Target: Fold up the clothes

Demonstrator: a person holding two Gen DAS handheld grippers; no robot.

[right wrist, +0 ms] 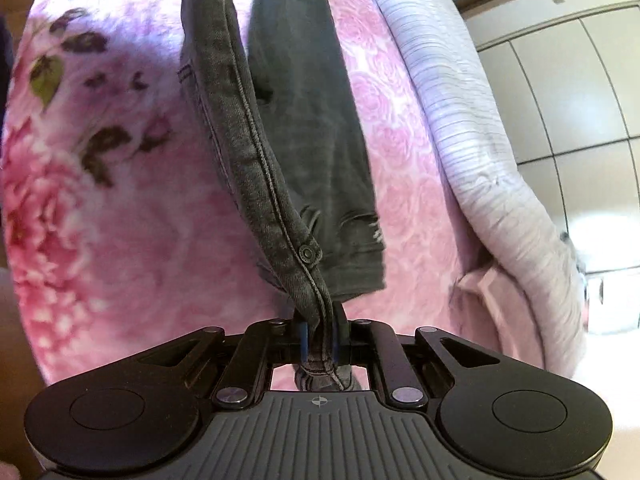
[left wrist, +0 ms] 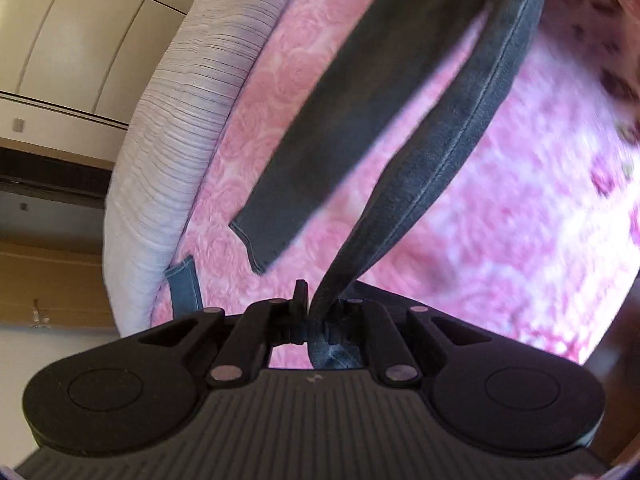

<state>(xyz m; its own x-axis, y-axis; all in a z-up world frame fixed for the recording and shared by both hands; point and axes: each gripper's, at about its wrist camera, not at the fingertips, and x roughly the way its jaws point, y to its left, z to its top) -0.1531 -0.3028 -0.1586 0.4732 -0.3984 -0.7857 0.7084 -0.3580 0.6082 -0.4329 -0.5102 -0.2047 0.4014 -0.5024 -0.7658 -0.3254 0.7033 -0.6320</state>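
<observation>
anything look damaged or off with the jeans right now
The dark grey jeans have a frayed rip near one leg hem; it may be styled distressing. Otherwise nothing stands out: the left gripper and right gripper are both shut on the denim above the pink floral blanket.

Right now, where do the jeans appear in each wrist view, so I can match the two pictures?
Left wrist: the jeans run from the top right down to the centre, pinched in the left gripper; a loose hem hangs at mid-left.
Right wrist: the jeans run from the top centre down into the right gripper; the button sits near the centre.
Shared landmark: the pink blanket behind them.
</observation>
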